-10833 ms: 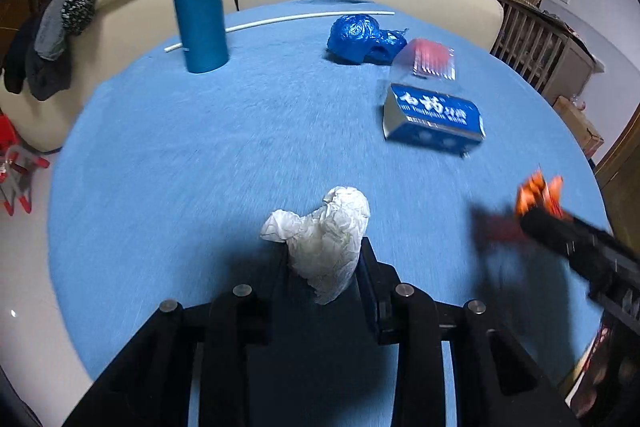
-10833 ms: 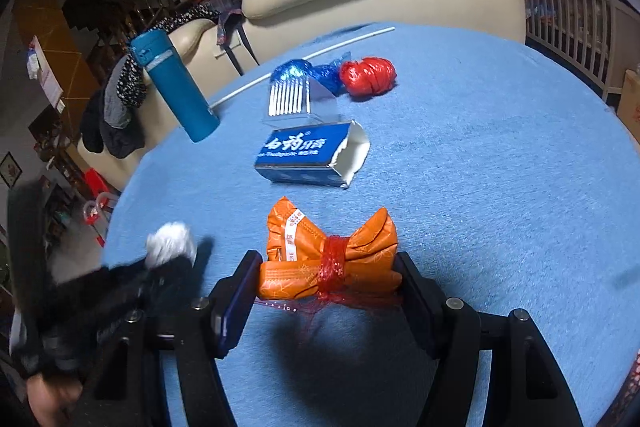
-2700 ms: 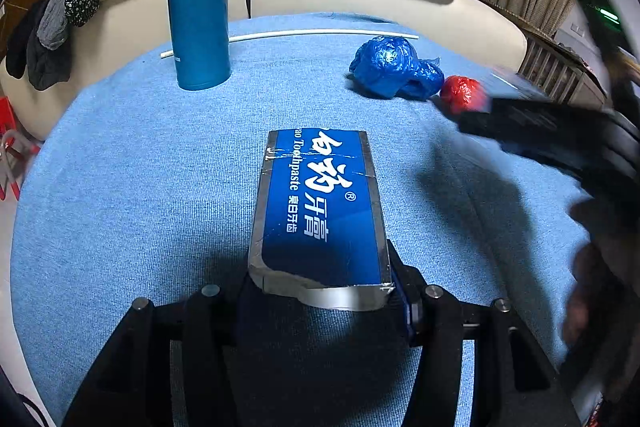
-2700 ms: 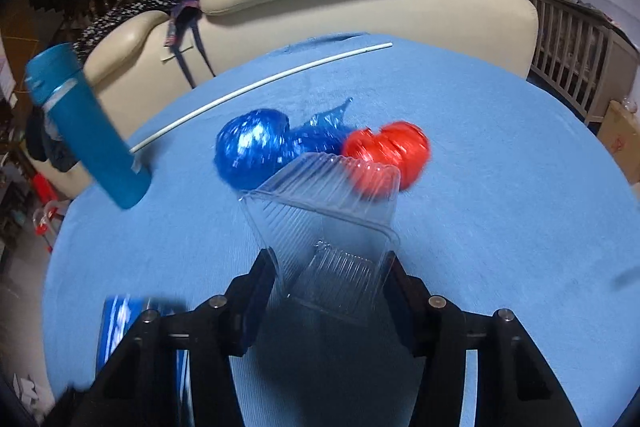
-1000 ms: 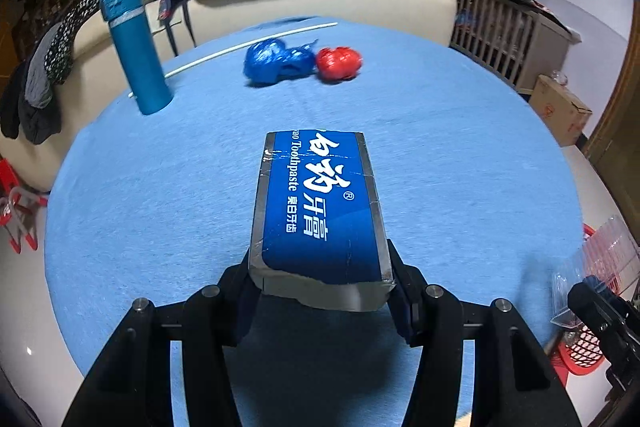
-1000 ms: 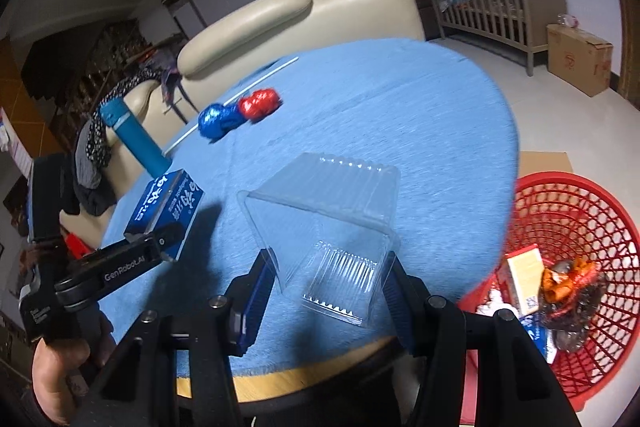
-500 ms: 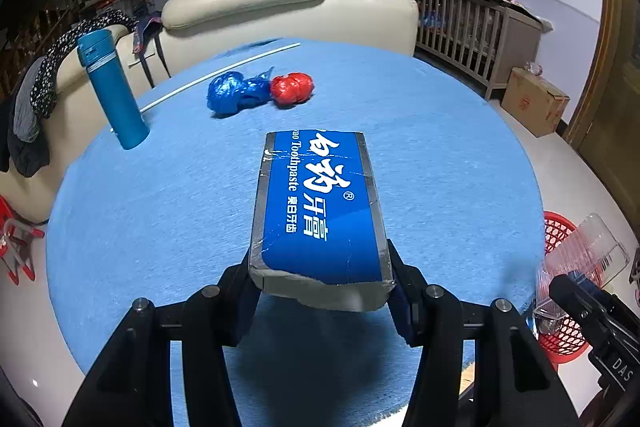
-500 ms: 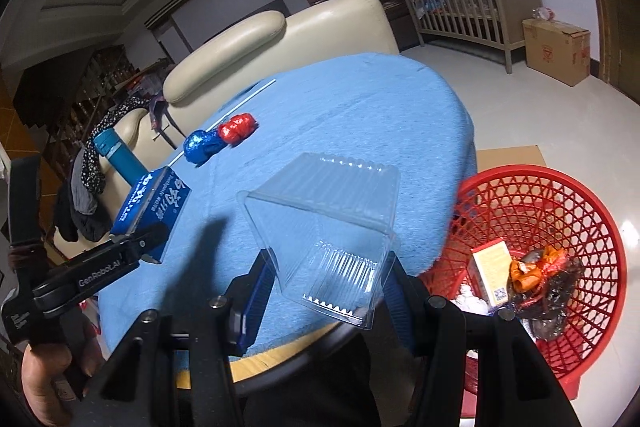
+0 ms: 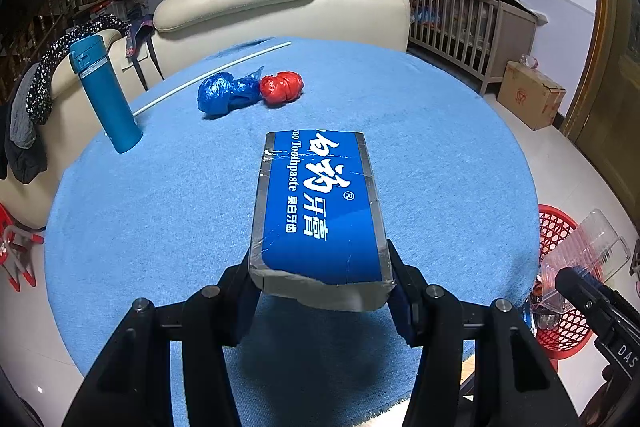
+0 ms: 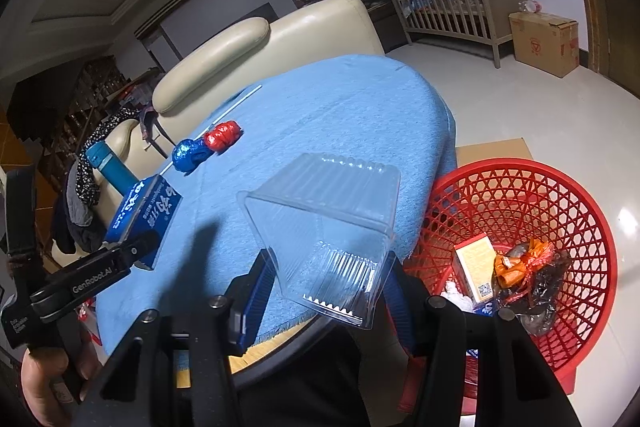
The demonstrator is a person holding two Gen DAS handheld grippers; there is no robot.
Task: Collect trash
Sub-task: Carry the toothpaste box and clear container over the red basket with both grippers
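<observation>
Both grippers have drawn back from the table's middle toward its near right edge since the frame 2.7 s ago, and the red basket [image 10: 516, 183] has come into view on the floor beside that edge.

At far left on the blue table [image 9: 160, 195] stands a teal bottle [image 9: 106, 95] close to the rim, with a white rod [image 9: 212, 77] behind it. Next come the blue bag [image 9: 224, 95] and red bag [image 9: 282, 89], touching, well back on the cloth with bare room all round them.

The left gripper [image 9: 320, 291] is clamped on the toothpaste box [image 9: 320, 207], held above the table's near part. The right gripper [image 10: 328, 295] grips the clear tray [image 10: 324, 223] at the table edge, just beside the basket, which holds a yellow box [image 10: 476, 267] and an orange bag [image 10: 520, 267].
</observation>
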